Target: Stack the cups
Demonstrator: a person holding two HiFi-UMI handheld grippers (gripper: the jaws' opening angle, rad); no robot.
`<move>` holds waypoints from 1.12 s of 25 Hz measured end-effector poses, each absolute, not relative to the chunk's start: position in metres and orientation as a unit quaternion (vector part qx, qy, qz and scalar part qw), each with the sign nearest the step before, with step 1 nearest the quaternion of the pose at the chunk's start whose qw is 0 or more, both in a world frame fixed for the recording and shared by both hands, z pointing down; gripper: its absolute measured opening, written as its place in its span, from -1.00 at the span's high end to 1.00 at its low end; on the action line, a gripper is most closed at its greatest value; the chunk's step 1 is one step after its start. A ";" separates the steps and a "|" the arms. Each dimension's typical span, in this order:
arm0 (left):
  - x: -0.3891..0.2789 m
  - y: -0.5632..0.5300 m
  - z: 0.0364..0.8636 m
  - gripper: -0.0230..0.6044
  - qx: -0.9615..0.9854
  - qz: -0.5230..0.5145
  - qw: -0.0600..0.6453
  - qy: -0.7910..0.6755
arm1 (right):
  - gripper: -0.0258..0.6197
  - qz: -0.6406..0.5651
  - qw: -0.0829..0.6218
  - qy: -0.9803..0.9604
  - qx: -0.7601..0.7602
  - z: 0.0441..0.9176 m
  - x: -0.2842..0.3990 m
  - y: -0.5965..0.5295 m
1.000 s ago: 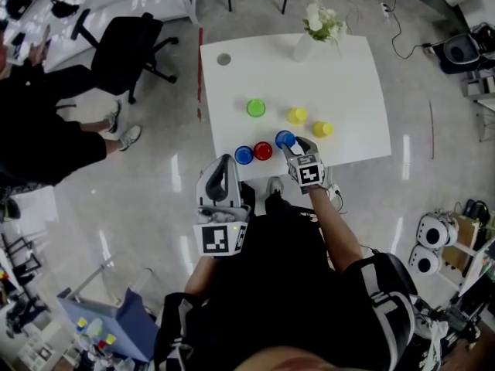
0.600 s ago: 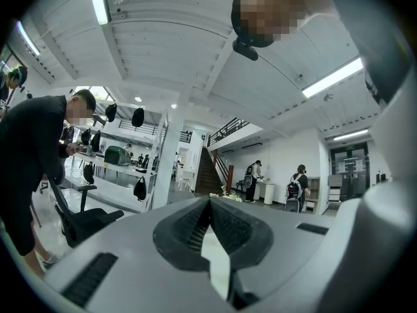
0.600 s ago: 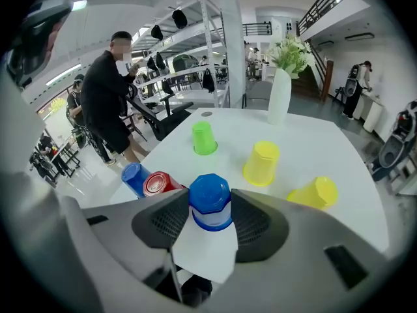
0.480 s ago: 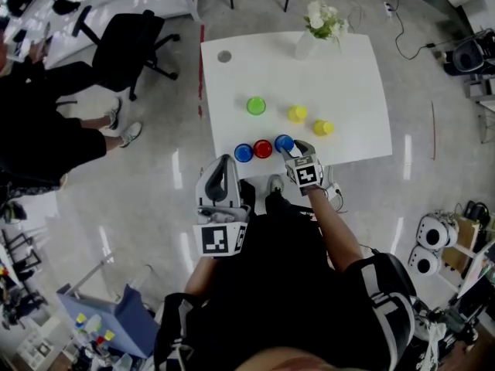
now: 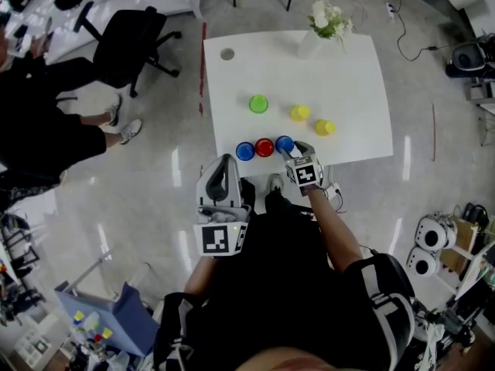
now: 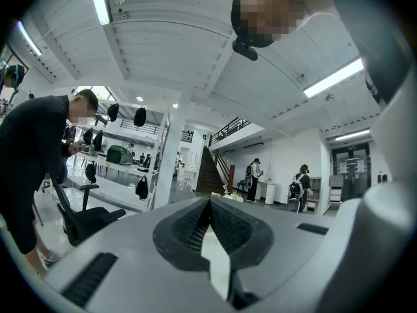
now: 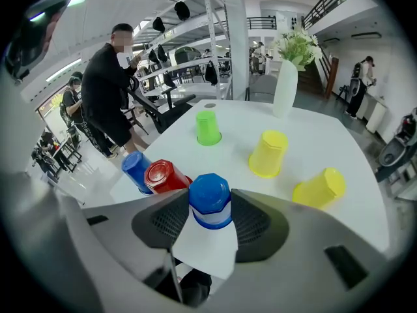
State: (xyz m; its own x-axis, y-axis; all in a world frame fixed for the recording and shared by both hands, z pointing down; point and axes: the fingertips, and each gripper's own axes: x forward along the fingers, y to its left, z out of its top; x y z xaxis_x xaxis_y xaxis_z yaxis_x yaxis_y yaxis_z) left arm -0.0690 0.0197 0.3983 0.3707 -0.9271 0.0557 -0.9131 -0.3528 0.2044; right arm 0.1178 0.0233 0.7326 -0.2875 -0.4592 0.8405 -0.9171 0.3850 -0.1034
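Right gripper view: clamped with right gripper point(image 7: 210, 202) on inverted blue cup point(image 7: 210, 193); red cup point(image 7: 165, 175) just left of jaws, second blue cup point(image 7: 135, 168) beyond. Left gripper point(image 6: 210, 202) closed, empty.

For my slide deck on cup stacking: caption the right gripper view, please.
Right gripper grips an upside-down blue cup beside the red cup; green cup and yellow cups sit farther back.

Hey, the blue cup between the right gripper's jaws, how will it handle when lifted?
The blue cup looks like thin plastic, so it is probably light and may flex if the right gripper squeezes hard. Its tapered sides look smooth, so it could slip from the grip. Upside down on its wide rim, it should stand steadily.
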 end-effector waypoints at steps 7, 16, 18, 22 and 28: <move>-0.075 0.020 0.397 0.86 0.824 -0.034 0.094 -0.558 | 0.25 0.305 0.383 -0.741 0.460 0.734 0.112 0.026; -0.084 0.022 0.399 0.86 0.824 -0.038 0.102 -0.556 | 0.22 0.307 0.382 -0.738 0.463 0.729 0.107 0.027; -0.086 0.020 0.399 0.86 0.825 -0.039 0.103 -0.554 | 0.08 0.308 0.372 -0.740 0.468 0.727 0.106 0.025; -0.095 0.015 0.396 0.86 0.827 -0.044 0.104 -0.550 | 0.07 0.294 0.352 -0.742 0.489 0.708 0.104 0.017; -0.111 0.008 0.393 0.86 0.834 -0.053 0.100 -0.540 | 0.08 0.257 0.306 -0.754 0.522 0.661 0.087 -0.005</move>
State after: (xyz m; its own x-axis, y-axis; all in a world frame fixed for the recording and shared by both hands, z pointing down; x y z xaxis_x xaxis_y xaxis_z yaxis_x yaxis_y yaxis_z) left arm -0.1109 0.0080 0.3926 0.4106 -0.9116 0.0186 -0.8903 -0.3965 0.2239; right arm 0.0873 -0.0051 0.6607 -0.2674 -0.6301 0.7290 -0.9440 0.3230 -0.0671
